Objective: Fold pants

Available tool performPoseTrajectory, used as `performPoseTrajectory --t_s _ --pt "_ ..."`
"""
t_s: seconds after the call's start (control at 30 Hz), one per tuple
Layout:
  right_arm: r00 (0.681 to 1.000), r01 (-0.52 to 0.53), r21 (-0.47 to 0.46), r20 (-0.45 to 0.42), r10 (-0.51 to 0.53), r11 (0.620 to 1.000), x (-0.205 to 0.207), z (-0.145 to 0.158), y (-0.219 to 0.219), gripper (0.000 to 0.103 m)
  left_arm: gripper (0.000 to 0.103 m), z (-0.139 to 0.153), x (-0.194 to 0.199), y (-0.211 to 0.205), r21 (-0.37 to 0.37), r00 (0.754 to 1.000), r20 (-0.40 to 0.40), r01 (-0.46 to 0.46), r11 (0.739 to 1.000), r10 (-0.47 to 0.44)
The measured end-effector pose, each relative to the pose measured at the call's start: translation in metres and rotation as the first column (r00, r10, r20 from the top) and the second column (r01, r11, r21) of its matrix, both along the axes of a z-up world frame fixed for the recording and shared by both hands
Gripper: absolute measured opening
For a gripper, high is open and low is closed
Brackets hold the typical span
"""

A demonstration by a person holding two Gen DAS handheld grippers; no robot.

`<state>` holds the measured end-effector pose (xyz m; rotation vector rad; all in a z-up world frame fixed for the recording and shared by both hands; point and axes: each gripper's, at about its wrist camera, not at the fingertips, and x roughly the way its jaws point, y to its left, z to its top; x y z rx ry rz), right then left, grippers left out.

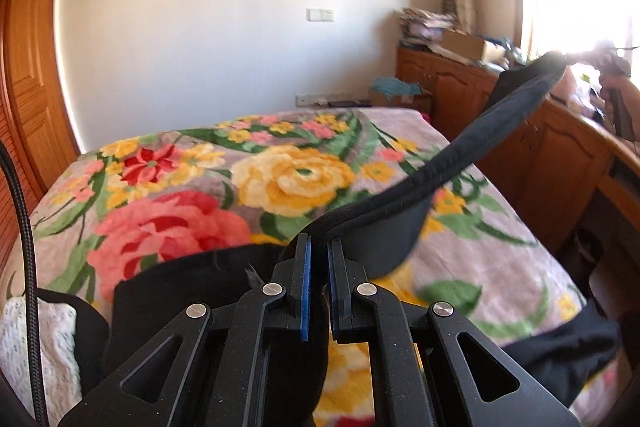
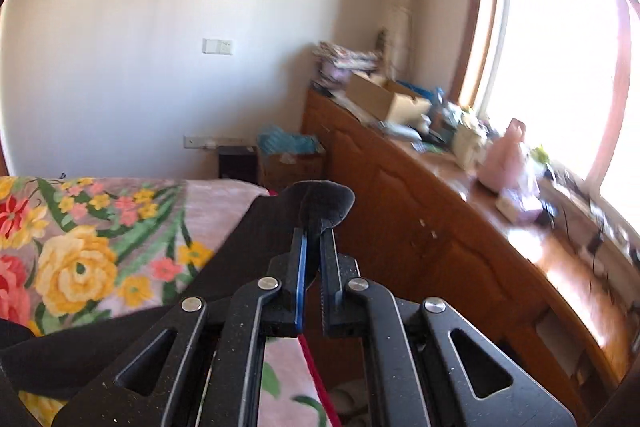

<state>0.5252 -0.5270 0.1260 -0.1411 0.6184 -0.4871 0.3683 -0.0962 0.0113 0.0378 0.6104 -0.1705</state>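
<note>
Black pants strung between left tongs and right tongs, both clamped on the waistband, above the floral bed.

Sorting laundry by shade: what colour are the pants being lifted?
Black. The pants show best in the left wrist view, stretched above the floral blanket.

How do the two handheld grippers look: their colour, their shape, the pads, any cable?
Both the left gripper and the right gripper are matte black, with angular linkage arms that have triangular cut-outs and round silver pivot pins. Each has two flat straight fingers lined with blue pads. A black braided cable runs along the left edge of the left wrist view.
</note>
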Motion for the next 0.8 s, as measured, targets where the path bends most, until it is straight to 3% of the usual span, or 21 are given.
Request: performPoseTrajectory --t_s 0.1,0.17,0.27,0.37,0.43,0.5,0.57,0.63,0.8 --pt "0.997 0.052 0.052 -0.065 -0.049 0.997 -0.03 -0.044 -0.035 0.006 0.007 -0.029 -0.026 -0.018 0.037 0.997 -0.055 0.059 0.998 -0.057" --pt "0.987 0.096 0.084 -0.136 -0.084 0.992 -0.05 -0.092 -0.056 0.006 0.007 -0.063 -0.041 -0.036 0.05 0.986 -0.135 0.103 0.993 -0.095" --pt "0.953 0.177 0.127 -0.268 -0.138 0.976 -0.084 -0.176 -0.08 0.006 0.007 -0.107 -0.06 -0.057 0.058 0.965 -0.228 0.146 0.988 -0.13" --pt "0.908 0.242 0.122 -0.377 -0.181 0.962 -0.119 -0.238 -0.096 0.006 0.007 -0.131 -0.071 -0.069 0.063 0.95 -0.275 0.169 0.984 -0.146" --pt "0.884 0.285 0.096 -0.412 -0.223 0.954 -0.14 -0.261 -0.106 0.006 0.008 -0.139 -0.072 -0.075 0.069 0.945 -0.289 0.18 0.981 -0.154" --pt "0.861 0.333 0.075 -0.431 -0.271 0.94 -0.157 -0.273 -0.12 0.006 0.008 -0.142 -0.07 -0.079 0.047 0.941 -0.293 0.189 0.981 -0.167" --pt "0.849 0.379 0.033 -0.409 -0.333 0.925 -0.166 -0.267 -0.135 0.006 0.008 -0.143 -0.066 -0.083 0.05 0.944 -0.281 0.196 0.979 -0.174" --pt "0.849 0.393 0.048 -0.402 -0.343 0.918 -0.167 -0.258 -0.148 0.006 0.008 -0.144 -0.062 -0.09 0.048 0.943 -0.279 0.202 0.978 -0.181" --pt "0.846 0.379 -0.025 -0.396 -0.357 0.925 -0.154 -0.239 -0.151 0.006 0.011 -0.157 -0.048 -0.086 0.019 0.933 -0.316 0.191 0.981 -0.175"
